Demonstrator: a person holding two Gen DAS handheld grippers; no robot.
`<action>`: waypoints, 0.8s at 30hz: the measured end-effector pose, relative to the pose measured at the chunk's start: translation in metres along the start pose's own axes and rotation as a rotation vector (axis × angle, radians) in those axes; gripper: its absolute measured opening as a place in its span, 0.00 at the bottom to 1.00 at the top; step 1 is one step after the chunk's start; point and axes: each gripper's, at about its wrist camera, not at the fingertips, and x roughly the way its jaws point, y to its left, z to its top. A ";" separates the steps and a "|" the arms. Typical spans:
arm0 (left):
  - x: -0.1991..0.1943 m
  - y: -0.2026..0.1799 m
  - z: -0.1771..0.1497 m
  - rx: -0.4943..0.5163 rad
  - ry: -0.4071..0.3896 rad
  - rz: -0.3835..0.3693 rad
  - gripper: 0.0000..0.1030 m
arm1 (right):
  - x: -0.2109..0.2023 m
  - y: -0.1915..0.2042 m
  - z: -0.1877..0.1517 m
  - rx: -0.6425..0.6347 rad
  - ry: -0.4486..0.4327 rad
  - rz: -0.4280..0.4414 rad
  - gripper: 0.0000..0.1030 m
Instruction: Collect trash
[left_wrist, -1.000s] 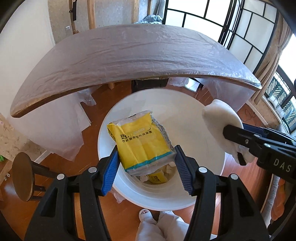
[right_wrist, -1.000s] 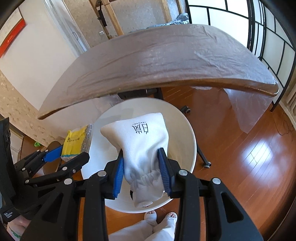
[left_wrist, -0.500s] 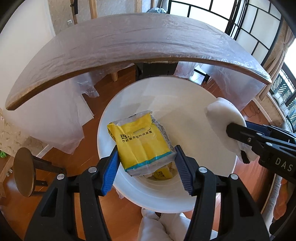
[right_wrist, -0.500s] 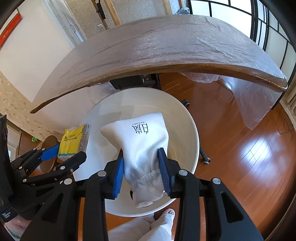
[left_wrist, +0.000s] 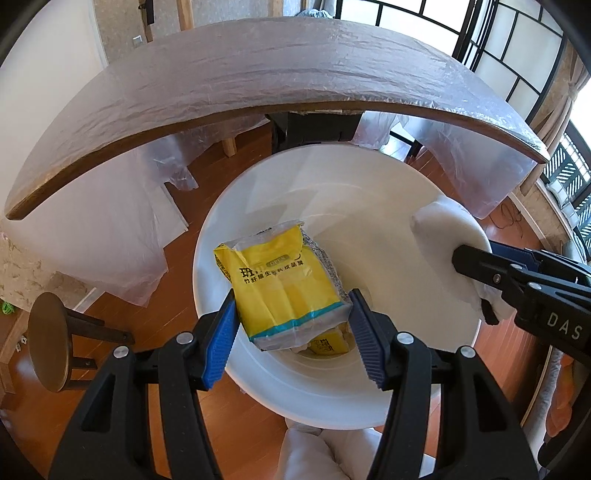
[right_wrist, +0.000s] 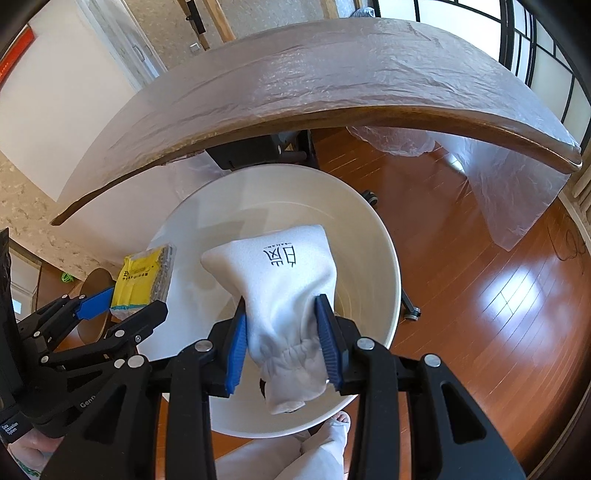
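Left wrist view showed the table (left_wrist: 258, 74), wrapped in clear plastic, arching over the scene, and below it the white bin (left_wrist: 424, 387) standing on the wood floor. A stool (left_wrist: 48, 339) sat off to the left.

The left gripper (left_wrist: 291, 325) was clamped on a yellow packet (left_wrist: 280, 284), held over the bin's mouth. Another yellow packet (left_wrist: 328, 345) already lay at the bottom.

In the right wrist view, the right gripper (right_wrist: 282, 334) was closed on a white pouch (right_wrist: 280, 288), pinching it near its gathered neck, also over the bin (right_wrist: 388, 258).

The packet looked light, crinkly and slick, so a grip across its flat sides near the lower seam seemed best. The pouch appeared soft and limp, probably light; it would sag, and the bunched neck looked the surest hold.
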 end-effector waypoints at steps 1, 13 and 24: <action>0.001 0.000 0.000 0.001 0.003 -0.008 0.58 | 0.001 0.000 0.000 -0.003 0.003 0.001 0.35; 0.000 0.001 0.003 0.002 -0.002 0.000 0.70 | -0.012 -0.004 0.002 -0.010 -0.032 -0.016 0.52; -0.012 -0.001 0.003 0.003 -0.018 0.003 0.70 | -0.028 -0.004 -0.005 -0.017 -0.022 -0.031 0.60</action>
